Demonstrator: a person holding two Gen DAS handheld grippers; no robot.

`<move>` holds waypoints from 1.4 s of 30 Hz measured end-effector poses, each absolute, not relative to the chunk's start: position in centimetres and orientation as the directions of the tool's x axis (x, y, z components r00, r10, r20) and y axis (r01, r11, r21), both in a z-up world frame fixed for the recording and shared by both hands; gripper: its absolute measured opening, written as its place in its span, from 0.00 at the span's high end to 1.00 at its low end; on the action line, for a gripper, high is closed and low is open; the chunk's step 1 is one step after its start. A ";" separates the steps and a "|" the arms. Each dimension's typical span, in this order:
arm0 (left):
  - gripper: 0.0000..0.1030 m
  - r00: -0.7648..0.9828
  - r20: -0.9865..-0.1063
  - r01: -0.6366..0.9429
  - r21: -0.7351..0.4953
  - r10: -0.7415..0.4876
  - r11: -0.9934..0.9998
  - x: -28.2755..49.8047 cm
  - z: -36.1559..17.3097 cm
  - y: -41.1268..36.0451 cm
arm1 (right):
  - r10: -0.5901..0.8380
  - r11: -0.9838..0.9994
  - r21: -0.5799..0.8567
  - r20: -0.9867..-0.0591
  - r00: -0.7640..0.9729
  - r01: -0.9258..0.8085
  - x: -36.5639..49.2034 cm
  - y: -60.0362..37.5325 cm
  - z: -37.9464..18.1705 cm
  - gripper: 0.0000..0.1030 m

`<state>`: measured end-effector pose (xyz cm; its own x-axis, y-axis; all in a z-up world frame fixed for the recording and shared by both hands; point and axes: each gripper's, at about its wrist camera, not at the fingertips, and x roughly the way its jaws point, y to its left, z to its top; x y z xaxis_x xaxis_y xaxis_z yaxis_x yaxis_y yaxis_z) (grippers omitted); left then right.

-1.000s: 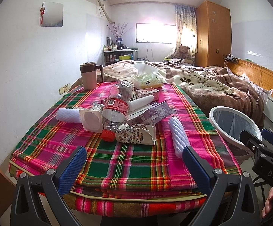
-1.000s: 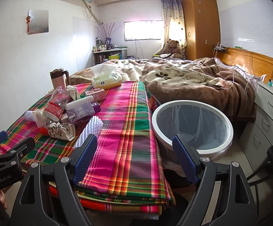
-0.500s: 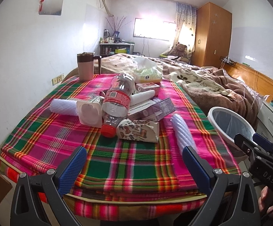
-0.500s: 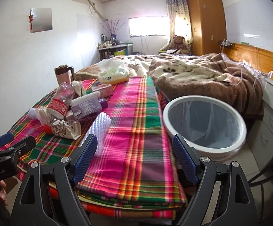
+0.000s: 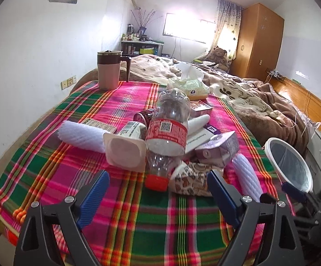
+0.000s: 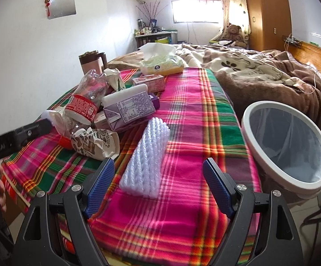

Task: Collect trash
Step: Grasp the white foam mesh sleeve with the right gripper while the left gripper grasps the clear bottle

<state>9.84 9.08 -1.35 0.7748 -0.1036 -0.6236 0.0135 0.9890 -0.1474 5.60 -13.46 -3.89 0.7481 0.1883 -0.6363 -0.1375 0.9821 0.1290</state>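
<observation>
A pile of trash lies on the plaid cloth (image 5: 138, 226): a clear bottle (image 5: 167, 128) with a red label and cap, a white yogurt cup (image 5: 126, 153), a crumpled patterned paper cup (image 5: 191, 179), a purple carton (image 5: 218, 148) and two white foam nets (image 5: 82, 135). My left gripper (image 5: 158, 174) hangs low in front of the pile. Its jaws are closing, with the bottle's red cap just ahead between them, untouched. My right gripper (image 6: 158, 161) stands open over the near end of the other foam net (image 6: 147, 155). The white-rimmed bin (image 6: 286, 148) stands right of the table.
A pink mug (image 5: 108, 71) and a tissue pack (image 5: 189, 84) stand at the cloth's far end. A bed with a brown blanket (image 6: 271, 71), a wardrobe (image 5: 258, 44) and drawers fill the right side. A white wall runs along the left.
Both grippers have come forward and lower toward the table; the pile and the foam net look larger. The left jaws have narrowed a little.
</observation>
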 end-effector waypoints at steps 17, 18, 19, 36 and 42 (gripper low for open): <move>0.18 0.722 -0.681 0.060 -0.111 -0.119 0.992 18.9 -2.1 8.3 | 0.170 0.985 0.115 -0.712 0.681 -0.126 8.1 -12.1 -5.5 0.51; 0.18 0.716 -0.688 0.058 -0.110 -0.118 0.992 19.2 -2.2 8.2 | 0.171 0.985 0.119 -0.714 0.679 -0.124 8.3 -12.2 -5.5 0.54; 0.19 0.718 -0.688 0.053 -0.094 -0.104 0.994 19.3 -2.3 8.0 | 0.171 0.985 0.121 -0.715 0.678 -0.120 8.3 -12.3 -5.5 0.57; 0.39 0.705 -0.702 0.067 -0.078 -0.102 0.995 19.7 -2.6 6.6 | 0.181 0.983 0.159 -0.707 0.683 -0.096 9.2 -13.5 -5.7 0.74; 0.40 0.736 -0.670 0.053 -0.091 -0.101 0.994 18.9 -1.4 6.8 | 0.196 0.977 0.193 -0.676 0.711 -0.086 9.2 -14.4 -4.9 0.74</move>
<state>18.86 6.84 -1.43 0.7357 -0.1009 -0.6698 0.0533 0.9944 -0.0912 9.20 -14.41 -4.93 0.7106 0.1961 -0.6758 -0.0864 0.9774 0.1928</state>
